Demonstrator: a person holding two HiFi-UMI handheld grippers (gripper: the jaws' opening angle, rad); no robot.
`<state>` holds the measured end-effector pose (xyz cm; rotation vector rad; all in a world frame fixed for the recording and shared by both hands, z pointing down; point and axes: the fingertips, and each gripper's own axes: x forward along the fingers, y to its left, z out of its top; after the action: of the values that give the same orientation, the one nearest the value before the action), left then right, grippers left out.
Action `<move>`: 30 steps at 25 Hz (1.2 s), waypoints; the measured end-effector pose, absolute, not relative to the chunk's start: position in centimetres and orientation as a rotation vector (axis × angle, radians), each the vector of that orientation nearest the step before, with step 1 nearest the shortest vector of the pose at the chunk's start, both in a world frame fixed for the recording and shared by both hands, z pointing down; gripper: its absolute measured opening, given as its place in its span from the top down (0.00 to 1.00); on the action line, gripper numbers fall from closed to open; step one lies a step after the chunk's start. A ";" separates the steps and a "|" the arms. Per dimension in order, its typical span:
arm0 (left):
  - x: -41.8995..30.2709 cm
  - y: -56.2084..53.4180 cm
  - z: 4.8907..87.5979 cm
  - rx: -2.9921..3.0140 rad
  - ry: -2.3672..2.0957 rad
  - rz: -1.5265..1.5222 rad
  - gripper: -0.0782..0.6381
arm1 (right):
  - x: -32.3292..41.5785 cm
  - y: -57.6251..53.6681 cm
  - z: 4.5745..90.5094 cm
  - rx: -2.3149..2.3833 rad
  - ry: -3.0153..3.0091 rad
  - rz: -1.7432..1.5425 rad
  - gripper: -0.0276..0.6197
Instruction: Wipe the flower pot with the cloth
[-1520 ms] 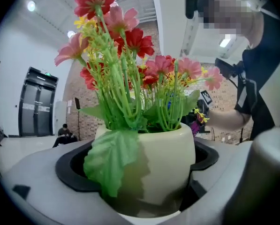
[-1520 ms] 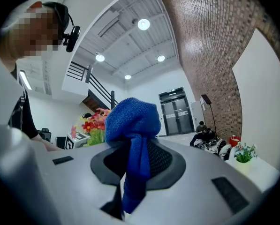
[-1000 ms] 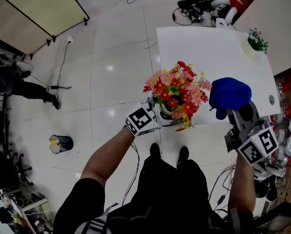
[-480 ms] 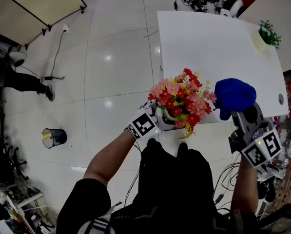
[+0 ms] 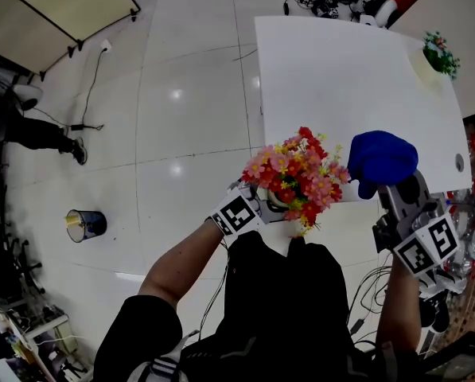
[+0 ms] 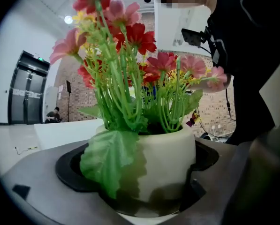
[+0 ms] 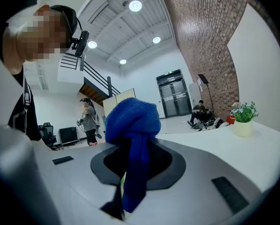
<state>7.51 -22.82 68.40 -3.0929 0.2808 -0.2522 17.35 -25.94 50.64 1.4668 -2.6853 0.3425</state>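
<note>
- The white worktop lies just ahead of you.
- Your left claw clamps the flower pot; your right claw pinches the cloth.
- Wiping looks not yet begun: bring the cloth against the pot's side.

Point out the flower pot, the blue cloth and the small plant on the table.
flower pot (image 6: 170, 159), left gripper view, white side wall.
blue cloth (image 7: 132, 118), right gripper view, bunched top.
small plant (image 5: 441, 51), head view, leaves.
</note>
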 end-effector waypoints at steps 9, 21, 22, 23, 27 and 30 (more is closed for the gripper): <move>7.7 -23.2 68.7 -3.040 0.258 -0.271 0.10 | 17.2 -26.1 51.1 1.436 -2.676 0.376 0.86; 2.9 -22.0 68.1 -3.179 0.410 -0.295 0.06 | 18.4 -25.1 50.1 1.473 -2.595 0.404 0.86; 1.9 -21.7 67.2 -3.198 0.465 -0.277 0.06 | 18.5 -25.1 49.6 1.480 -2.589 0.409 0.86; 0.8 -21.4 66.2 -3.203 0.513 -0.269 0.06 | 18.5 -25.0 49.0 1.489 -2.585 0.415 0.86; -1.8 -18.8 59.7 -3.126 0.537 -0.206 0.06 | 18.2 -24.2 45.6 1.549 -2.590 0.412 0.86; -2.3 -16.4 54.1 -3.046 0.470 -0.201 0.06 | 17.6 -23.1 43.0 1.574 -2.608 0.367 0.86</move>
<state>-2.31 -16.41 54.06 -3.0458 0.4699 -0.2011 17.65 -23.10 42.97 1.5744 -2.6084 0.3668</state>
